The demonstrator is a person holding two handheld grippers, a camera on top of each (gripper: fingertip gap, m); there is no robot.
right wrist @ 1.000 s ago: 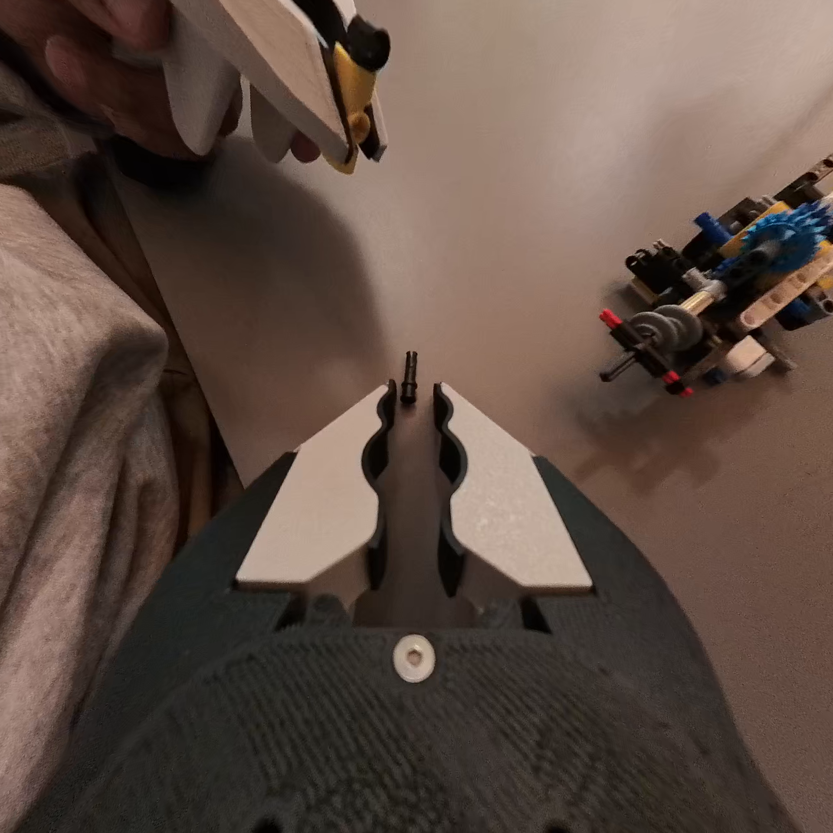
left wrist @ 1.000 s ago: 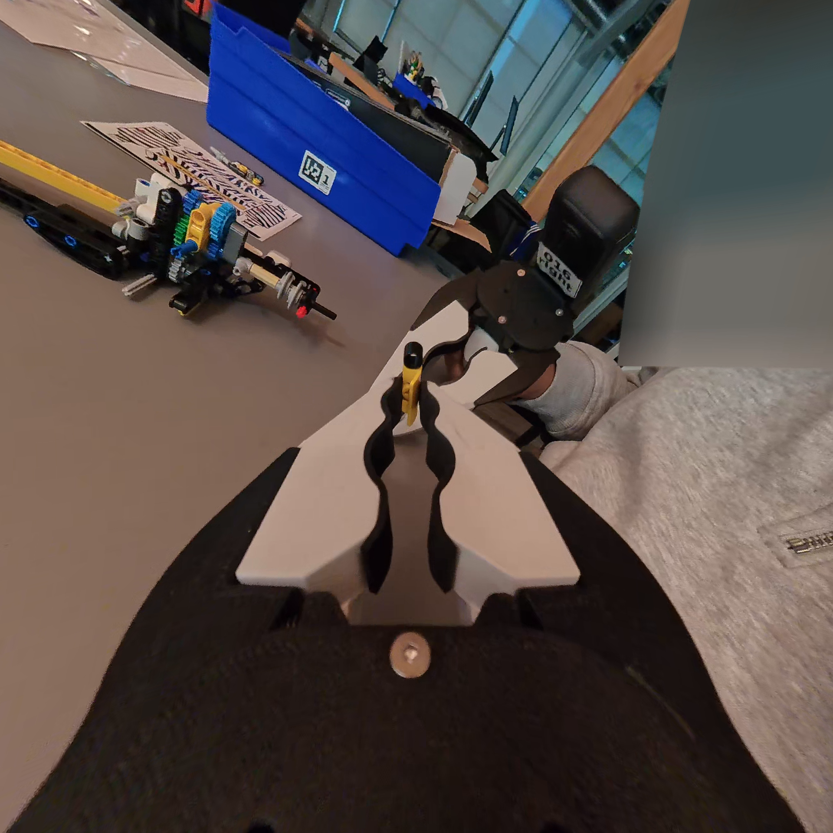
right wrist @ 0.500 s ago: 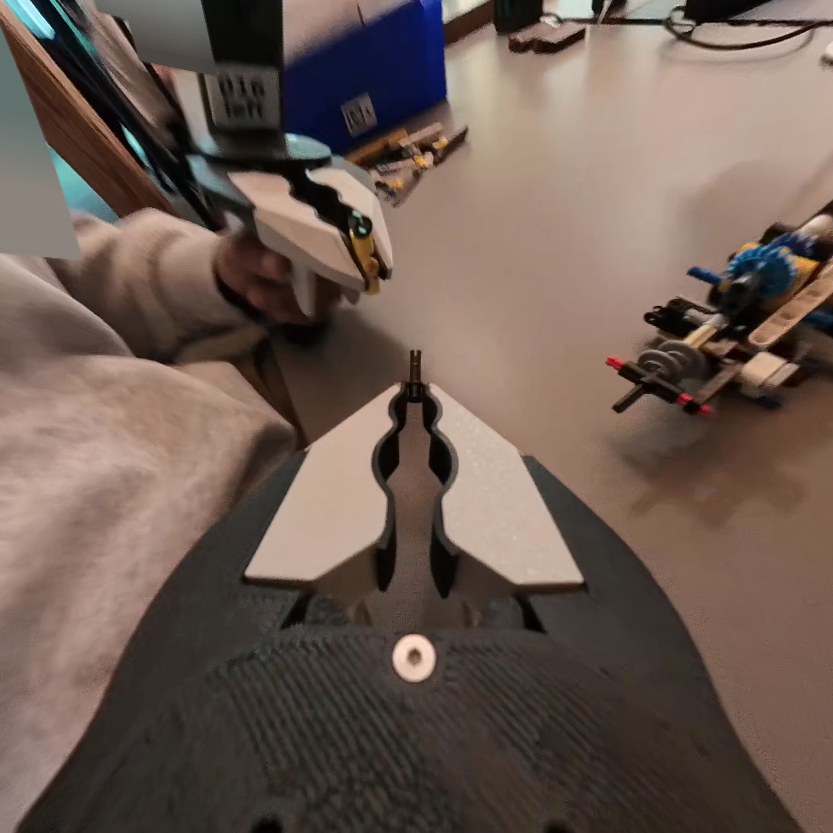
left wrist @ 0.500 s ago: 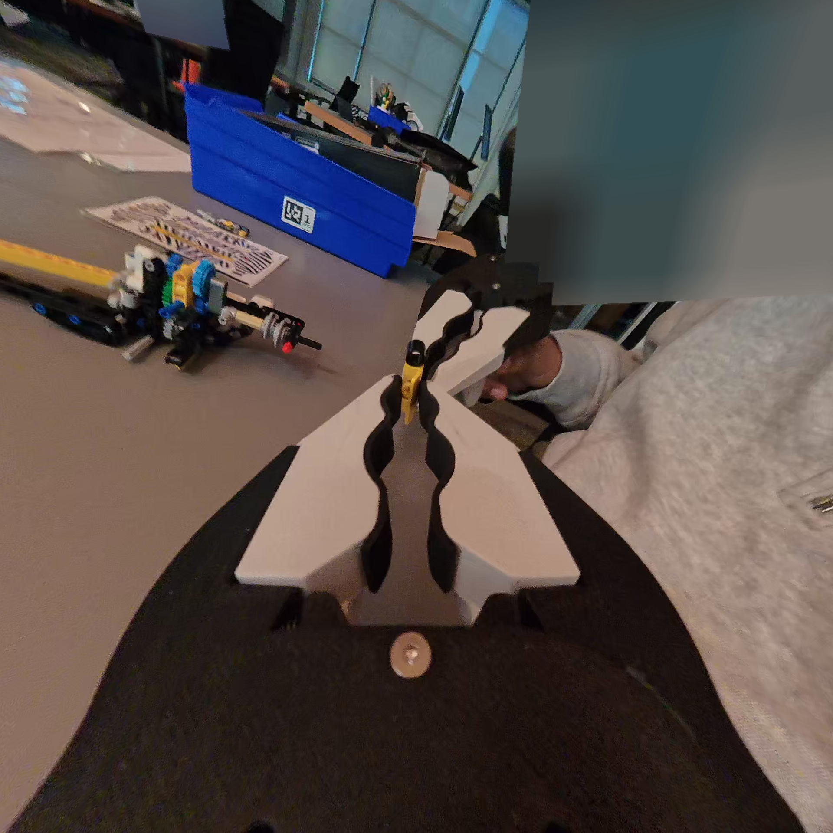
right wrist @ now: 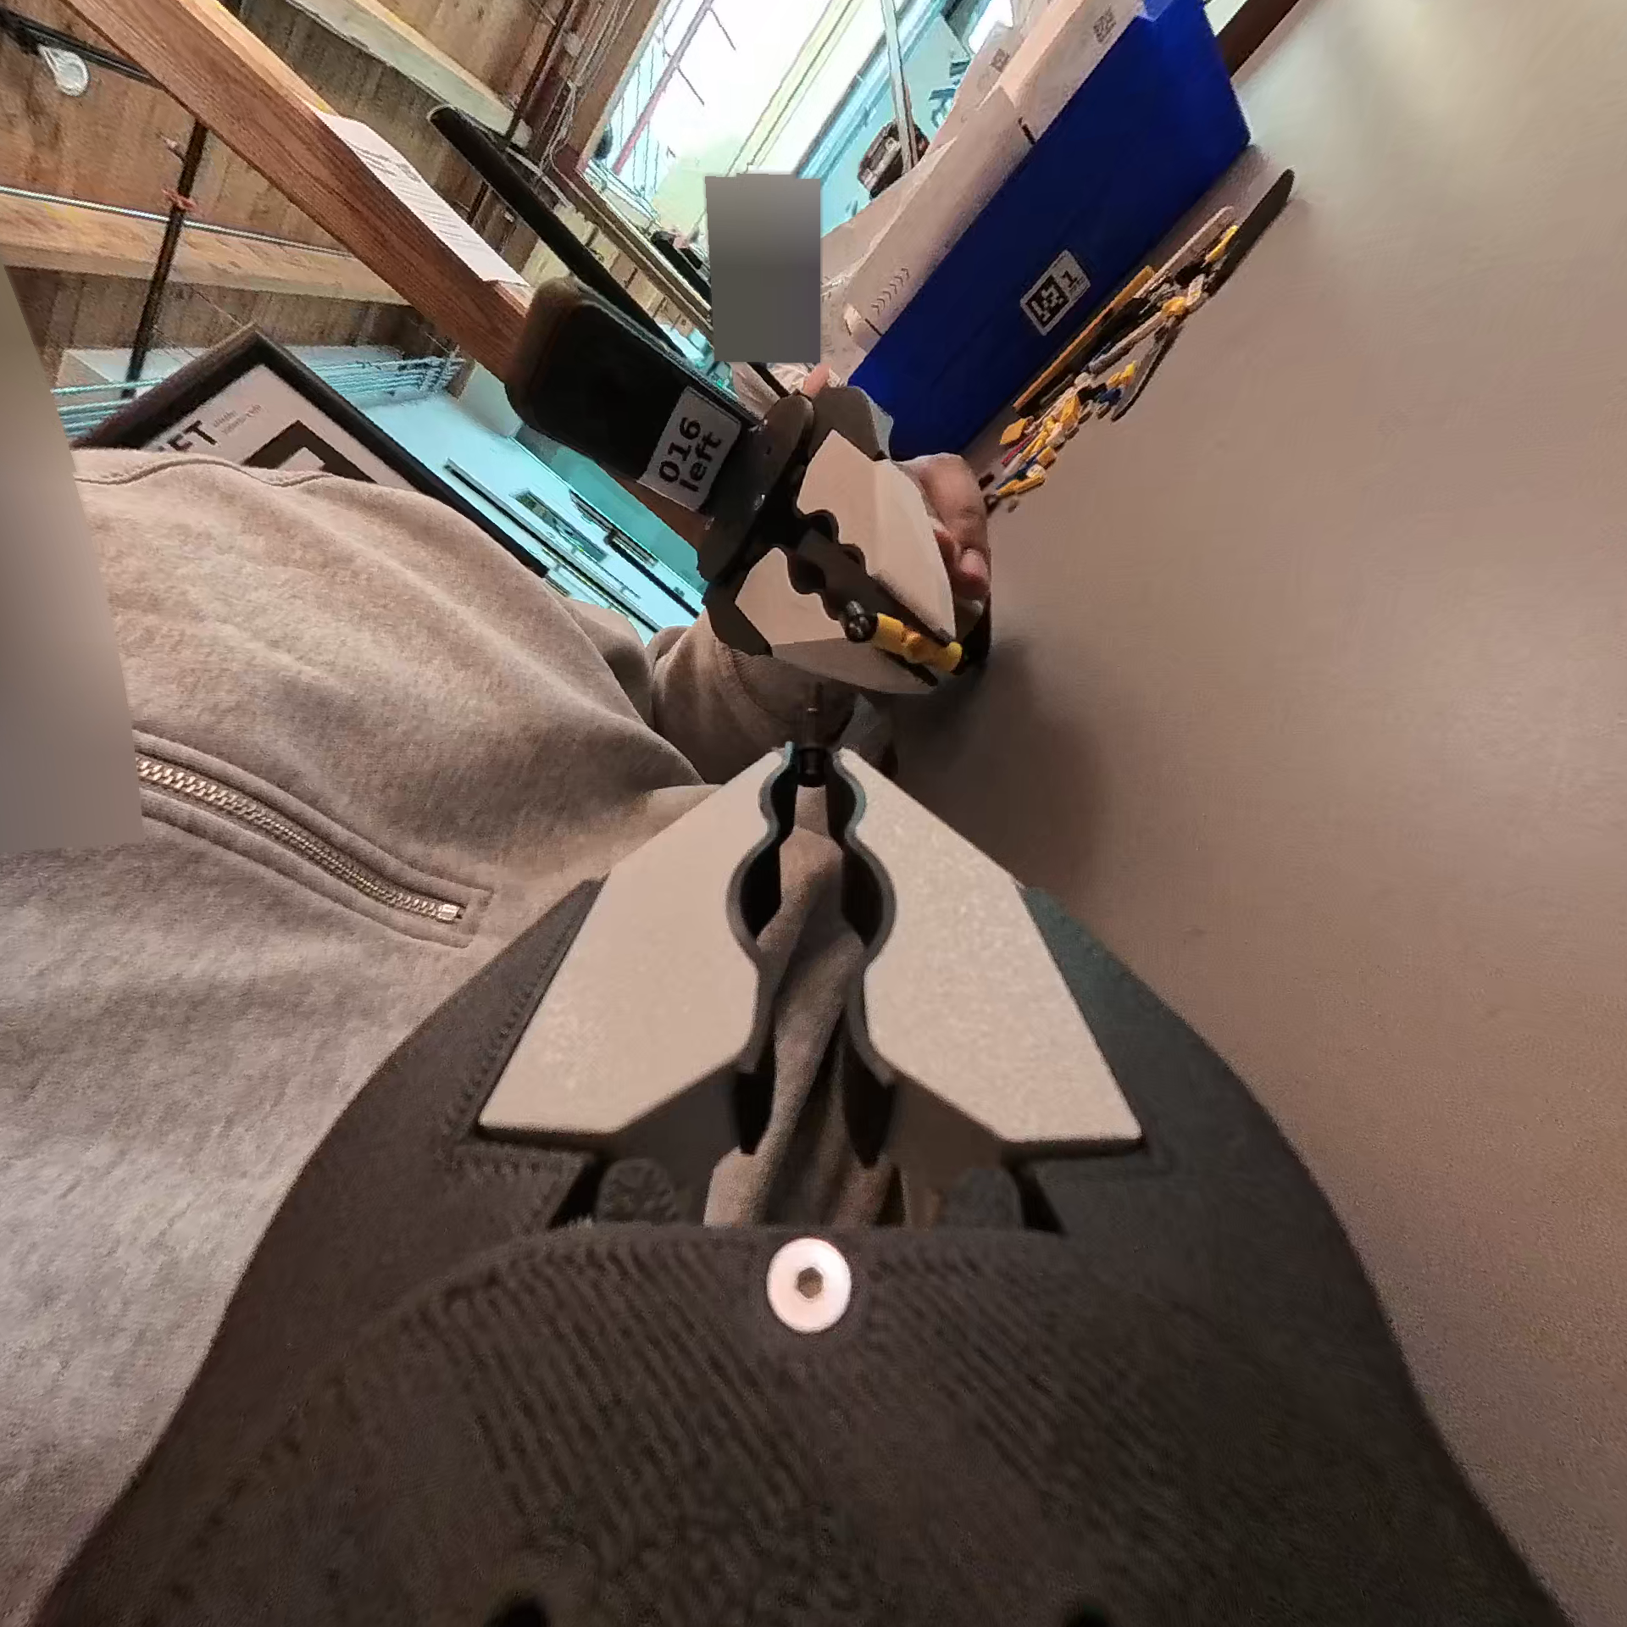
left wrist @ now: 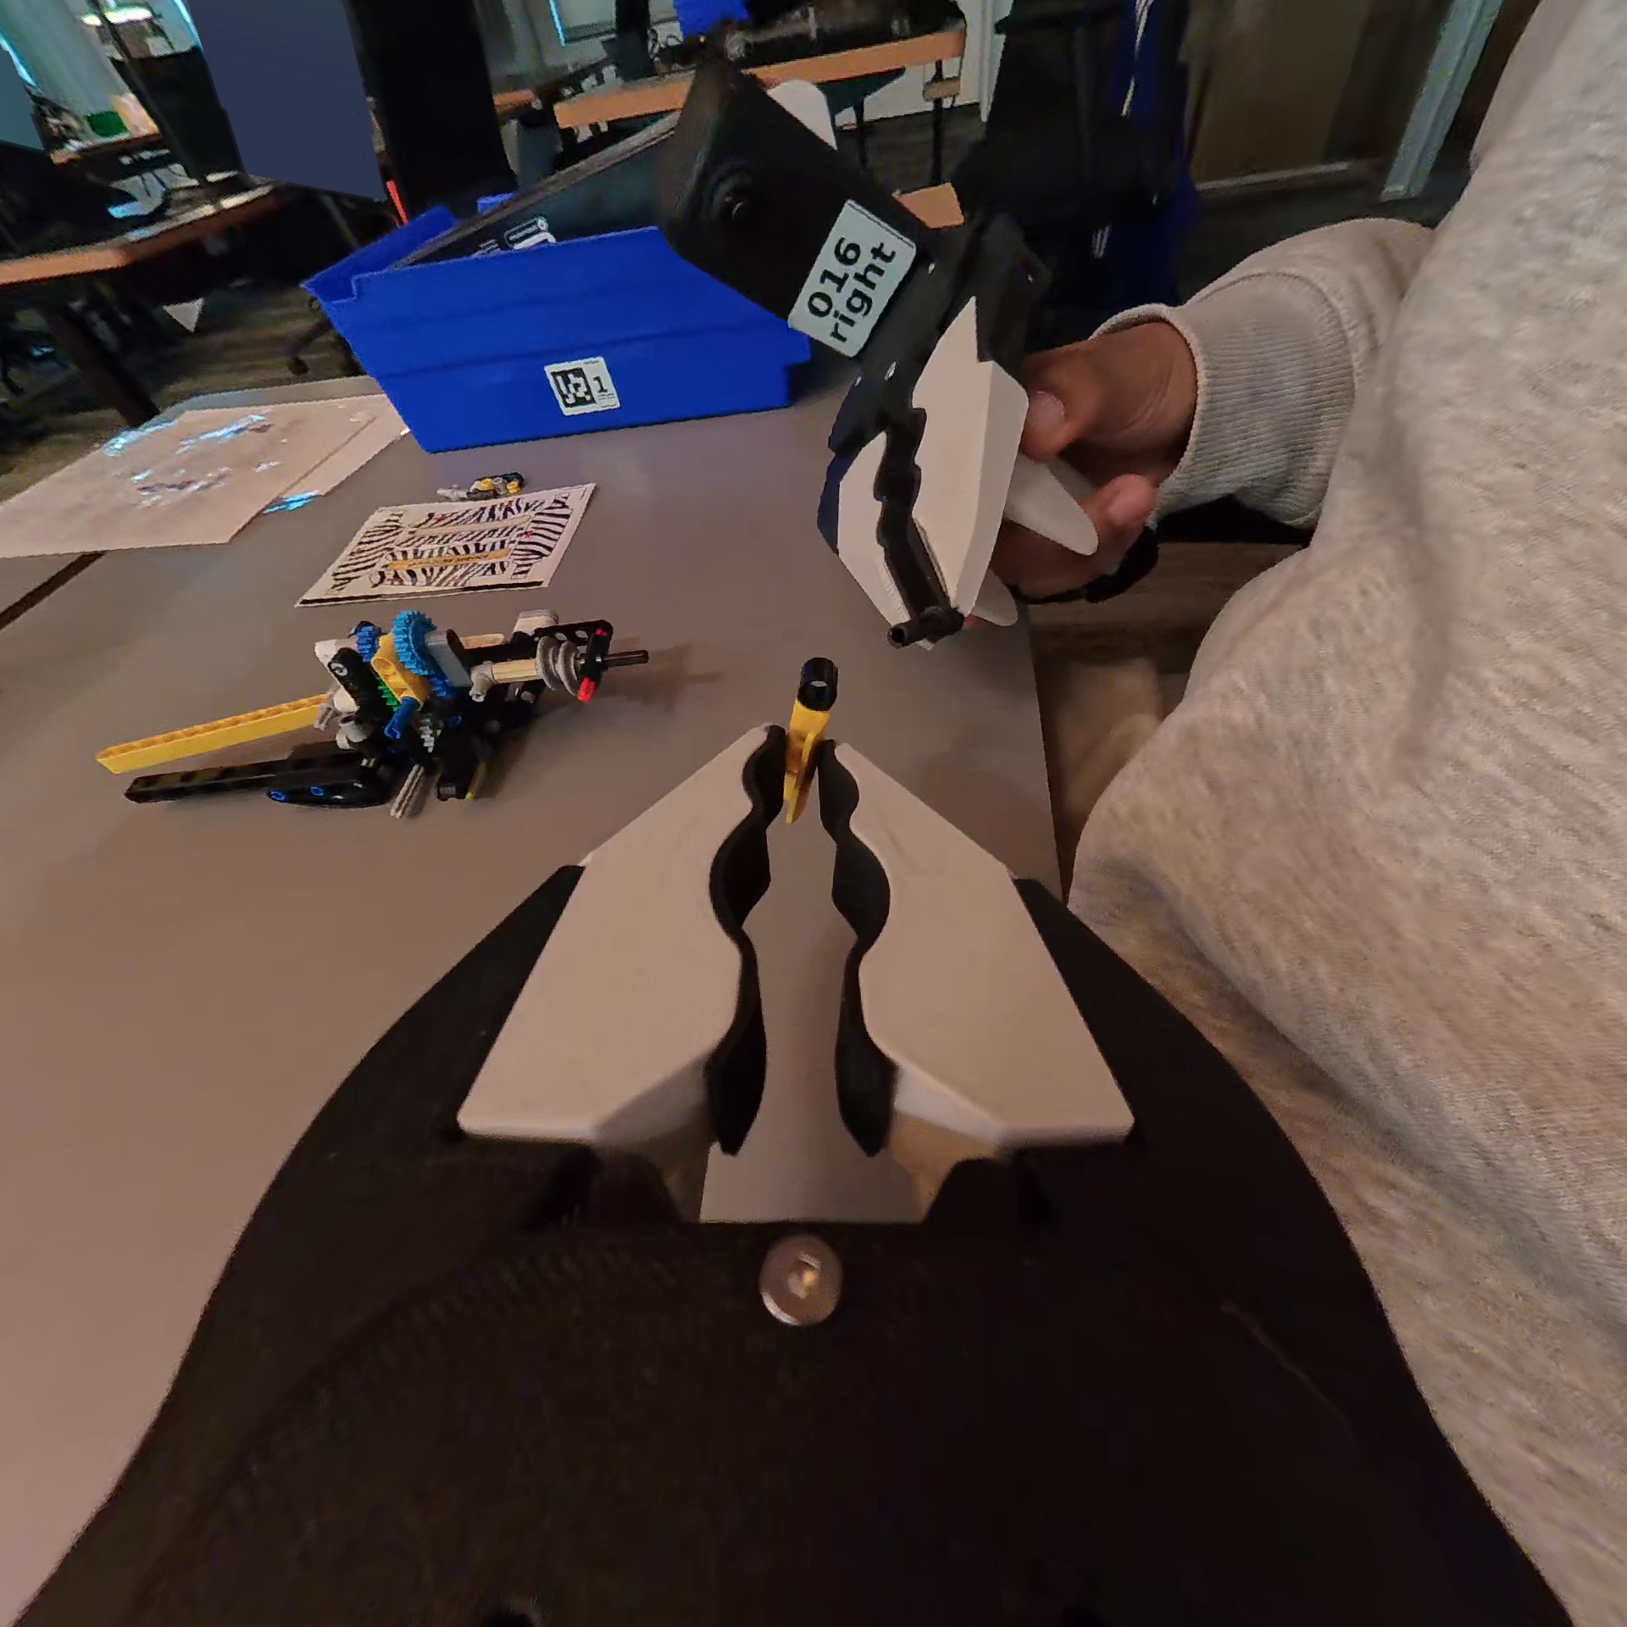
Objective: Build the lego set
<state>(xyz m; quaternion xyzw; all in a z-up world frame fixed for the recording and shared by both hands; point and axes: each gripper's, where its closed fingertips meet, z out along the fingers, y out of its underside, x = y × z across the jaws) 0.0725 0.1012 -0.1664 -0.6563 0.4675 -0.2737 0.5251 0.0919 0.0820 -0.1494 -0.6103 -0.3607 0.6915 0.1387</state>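
Left gripper [left wrist: 799, 748] gripping a yellow piece [left wrist: 803, 738] in narrow jaws. Right gripper [right wrist: 810, 764] pinching a black pin [right wrist: 808, 764], seemingly, above the counter [left wrist: 264, 924].

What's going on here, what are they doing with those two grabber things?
A person in a grey sweatshirt is building a lego set with two handheld grippers. The left gripper is shut on a small yellow piece with a black end; the right gripper is shut on a small black pin. Both are held up over the table edge, tips close together but apart, seemingly lining up to join. The partly built model sits on the grey table, with a blue bin behind.
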